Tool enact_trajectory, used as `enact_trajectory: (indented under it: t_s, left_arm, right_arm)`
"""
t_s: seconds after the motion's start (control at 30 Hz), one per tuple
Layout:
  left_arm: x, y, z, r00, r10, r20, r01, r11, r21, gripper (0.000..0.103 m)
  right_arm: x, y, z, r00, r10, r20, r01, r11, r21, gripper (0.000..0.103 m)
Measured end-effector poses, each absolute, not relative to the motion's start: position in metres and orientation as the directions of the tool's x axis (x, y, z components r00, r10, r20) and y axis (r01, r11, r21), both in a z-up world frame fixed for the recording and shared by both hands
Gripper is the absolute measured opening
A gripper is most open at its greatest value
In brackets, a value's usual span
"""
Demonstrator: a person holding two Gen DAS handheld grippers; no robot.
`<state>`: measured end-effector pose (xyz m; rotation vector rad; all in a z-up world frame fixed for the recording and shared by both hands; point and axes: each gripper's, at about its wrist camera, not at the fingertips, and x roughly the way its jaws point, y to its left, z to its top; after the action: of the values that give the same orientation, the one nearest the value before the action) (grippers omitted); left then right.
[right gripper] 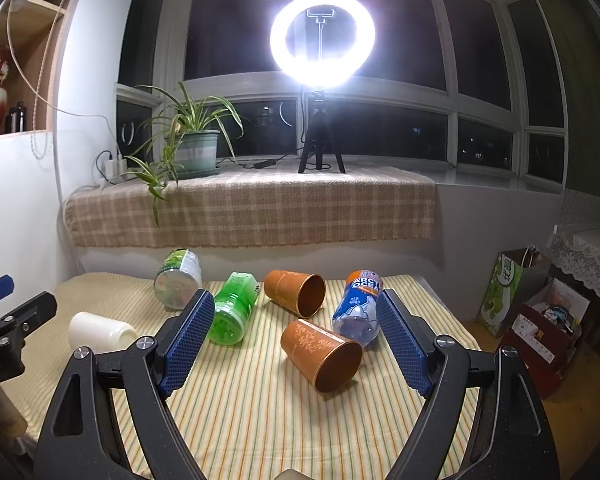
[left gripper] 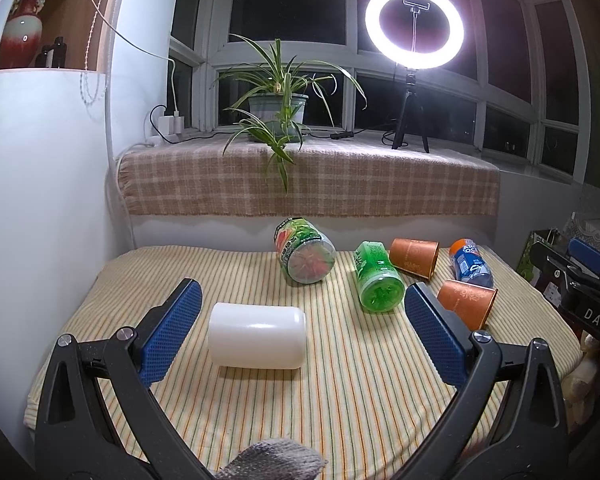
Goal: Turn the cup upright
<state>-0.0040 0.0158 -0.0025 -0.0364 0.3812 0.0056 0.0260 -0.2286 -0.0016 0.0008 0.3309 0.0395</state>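
- Step in hand: approach. No cup is grasped, and every cup lies on its side on the striped bench cloth (right gripper: pixel 260 420).
- Left hand-held gripper (left gripper: pixel 302 330): jaws wide, holding nothing. The white cup (left gripper: pixel 257 337) lies between the pads, nearer the left pad, touching neither.
- Right hand-held gripper (right gripper: pixel 296 342): jaws wide, holding nothing. The near orange cup (right gripper: pixel 320 356) lies between the pads, mouth toward the camera.
- Beside the near orange cup: blue bottle (right gripper: pixel 358 306), touching or almost touching it.
- Further back: far orange cup (right gripper: pixel 296 292), green bottle (right gripper: pixel 232 308), and the watermelon-print bottle (right gripper: pixel 178 284), all lying down.
- Next move, by judgement: advance either gripper until its pads straddle the cup wall, close, then lift and rotate the mouth upward.
- Caution: the blue bottle crowds the right pad's path.
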Motion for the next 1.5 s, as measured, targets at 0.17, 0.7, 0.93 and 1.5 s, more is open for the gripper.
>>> enact_trajectory:
  t_s: [0.17, 0.7, 0.93, 1.5]
  left_arm:
    - [-0.003, 0.014, -0.006, 0.927, 0.002, -0.376, -0.016, 0.999, -0.034, 0.103]
    - [-0.001, 0.015, -0.011, 0.925, 0.001, -0.380, -0.017, 0.999, -0.038, 0.103]
    - [-0.001, 0.015, -0.011, 0.925, 0.001, -0.380, -0.017, 0.999, -0.038, 0.103]
    - [-0.004, 0.016, -0.016, 0.924, -0.001, -0.382, -0.014, 0.999, -0.036, 0.103]
  right_arm:
    - [0.026, -0.228, -0.003, 0.943, 0.042, -0.330, -0.042, 0.999, 0.007, 0.083]
    - [0.028, -0.225, -0.003, 0.940, 0.046, -0.339, -0.050, 0.999, -0.004, 0.083]
    - [0.026, -0.223, -0.004, 0.940, 0.047, -0.339, -0.052, 0.999, -0.006, 0.083]
    - [0.026, -0.224, -0.007, 0.936, 0.052, -0.348, -0.059, 0.998, -0.008, 0.083]
